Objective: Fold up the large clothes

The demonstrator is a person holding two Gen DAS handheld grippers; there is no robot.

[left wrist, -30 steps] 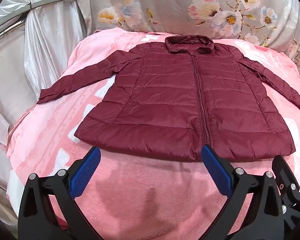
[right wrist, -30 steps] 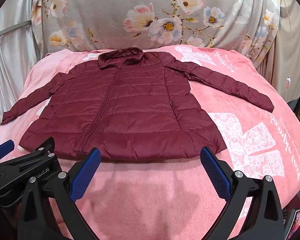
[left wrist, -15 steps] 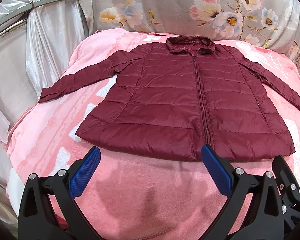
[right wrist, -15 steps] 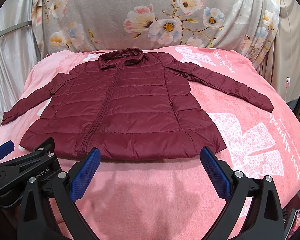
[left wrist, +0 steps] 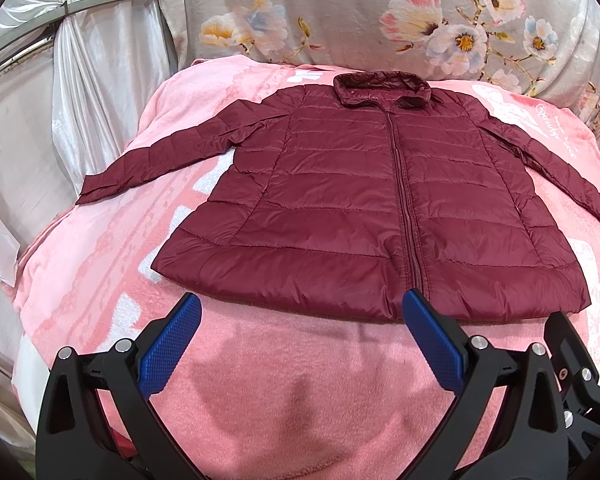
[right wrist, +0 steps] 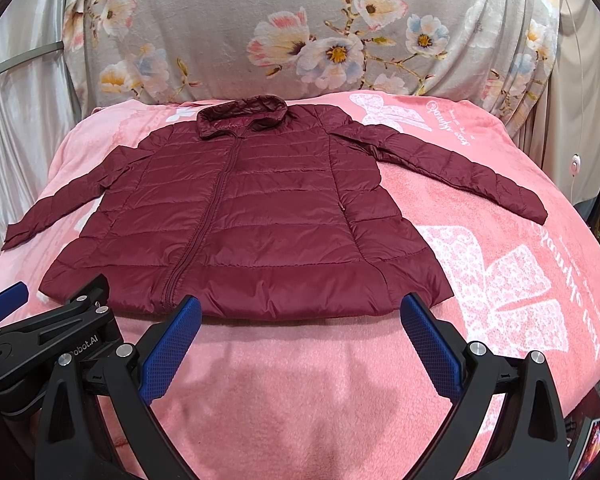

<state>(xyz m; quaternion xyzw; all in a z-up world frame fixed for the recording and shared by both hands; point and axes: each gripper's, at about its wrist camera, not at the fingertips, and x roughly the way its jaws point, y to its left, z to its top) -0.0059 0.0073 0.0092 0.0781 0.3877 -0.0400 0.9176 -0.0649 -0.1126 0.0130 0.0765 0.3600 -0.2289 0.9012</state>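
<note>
- Nothing folded yet: my left gripper (left wrist: 300, 312) and right gripper (right wrist: 300, 314) hover spread wide, empty, before the maroon puffer jacket (right wrist: 244, 216).
- Next, I'd grab a sleeve (right wrist: 456, 166) inward.

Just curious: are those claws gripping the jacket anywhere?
No. Both the left claw and right claw are open, short of the jacket hem, holding nothing.

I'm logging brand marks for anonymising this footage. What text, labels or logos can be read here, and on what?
"obot.AI", first letters hidden: on the left gripper body, seen from the right wrist.
White cursive script on the pink blanket: too distorted to read.
Maroon jacket: no label visible.
</note>
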